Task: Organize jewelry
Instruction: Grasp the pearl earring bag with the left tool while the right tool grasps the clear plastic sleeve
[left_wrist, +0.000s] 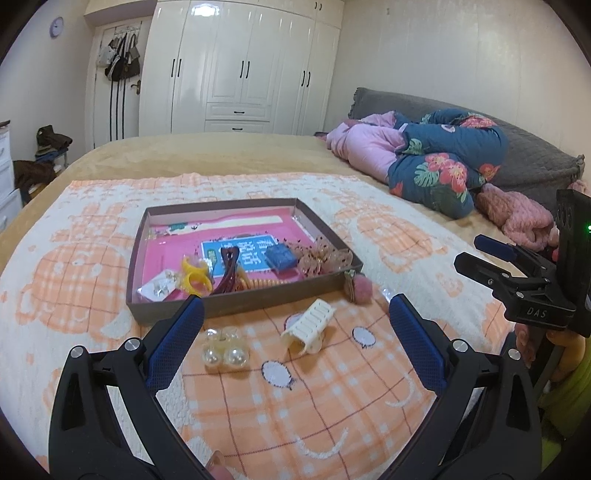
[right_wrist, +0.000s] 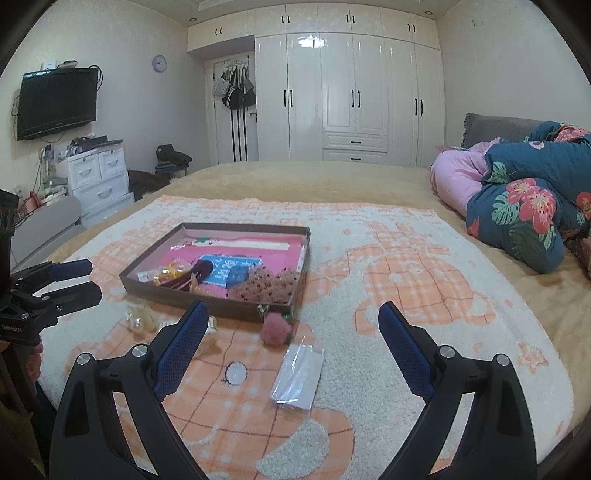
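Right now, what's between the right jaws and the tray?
In the right wrist view: a clear plastic packet, then a pink pom-pom against the tray wall.

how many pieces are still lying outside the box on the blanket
4: pearl clip and white claw clip near the left gripper, pink pompom by the box corner, clear packet nearest the right gripper.

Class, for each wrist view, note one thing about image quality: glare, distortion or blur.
Left wrist view: glare streaks on the glossy wardrobe doors; fisheye bends the bed edge, corners go dark. Right wrist view: same sheen on the wardrobe; the clear plastic packet looks pale and indistinct; dark vignette rings the frame.
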